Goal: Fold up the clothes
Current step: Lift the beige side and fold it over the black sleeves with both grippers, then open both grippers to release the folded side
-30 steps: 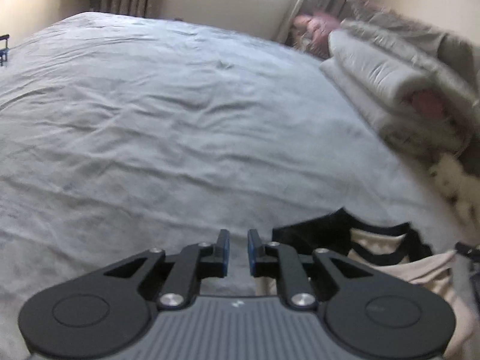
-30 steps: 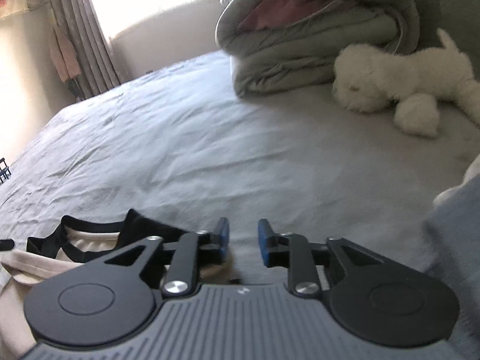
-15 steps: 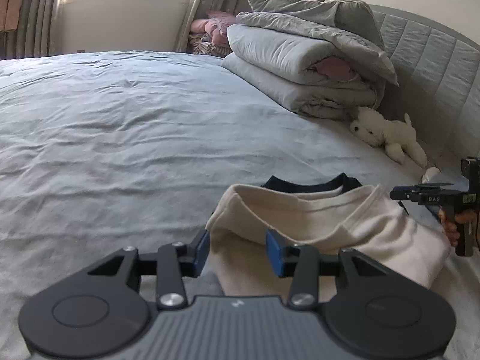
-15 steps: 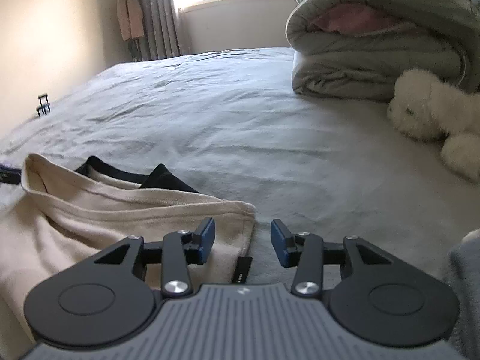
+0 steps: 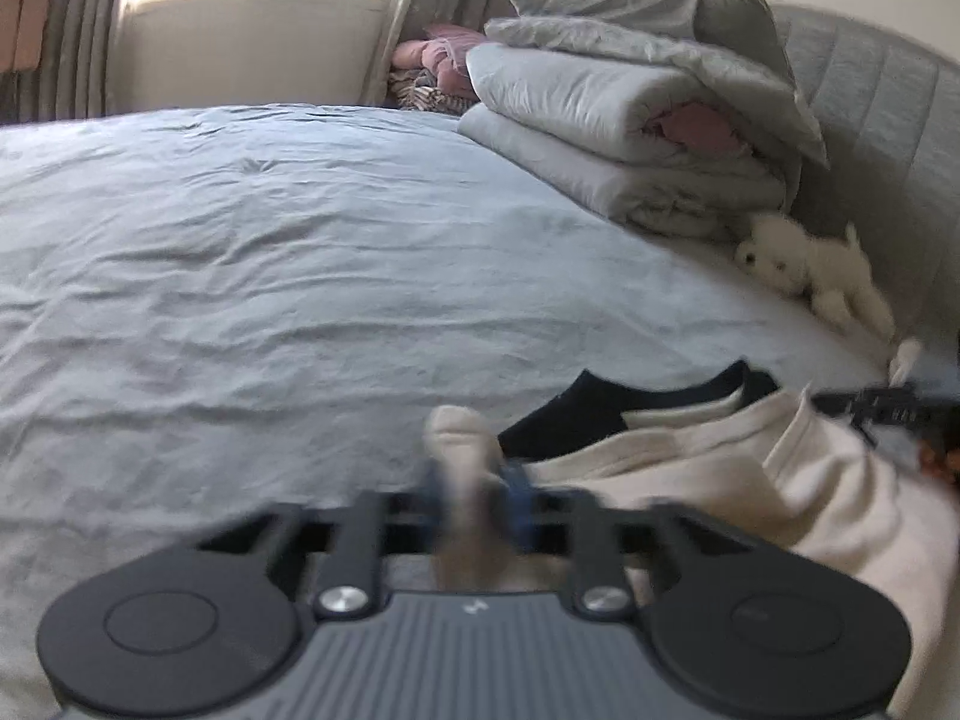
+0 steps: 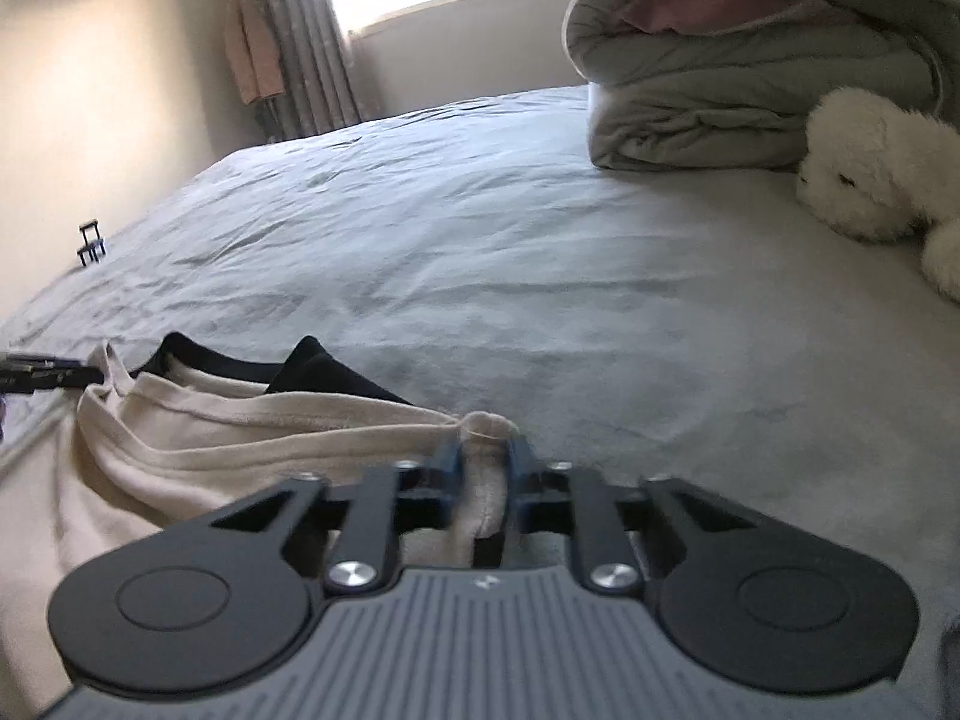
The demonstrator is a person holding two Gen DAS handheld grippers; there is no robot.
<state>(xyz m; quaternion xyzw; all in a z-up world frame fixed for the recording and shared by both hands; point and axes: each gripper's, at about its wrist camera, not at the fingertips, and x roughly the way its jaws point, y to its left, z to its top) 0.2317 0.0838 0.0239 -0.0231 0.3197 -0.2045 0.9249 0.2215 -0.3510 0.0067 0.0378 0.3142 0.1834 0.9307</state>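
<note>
Blur smears left gripper [image 5: 474, 495] pinching cream garment [image 5: 690, 468].

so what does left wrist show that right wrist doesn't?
Left wrist only: the grey padded headboard, a pink pile by the curtain, and the right tool's tip.

Right wrist only: a small black stand at the bed's far edge, a pink garment hanging by the curtain.

Both: each tool has just closed on the cream shirt, plus bed, folded duvet, white plush toy.

The left gripper [image 5: 474, 495] has just closed its jaws on a bunched corner of the cream shirt [image 5: 708, 468], blurred, lying on the grey bedsheet [image 5: 270, 276]
</note>
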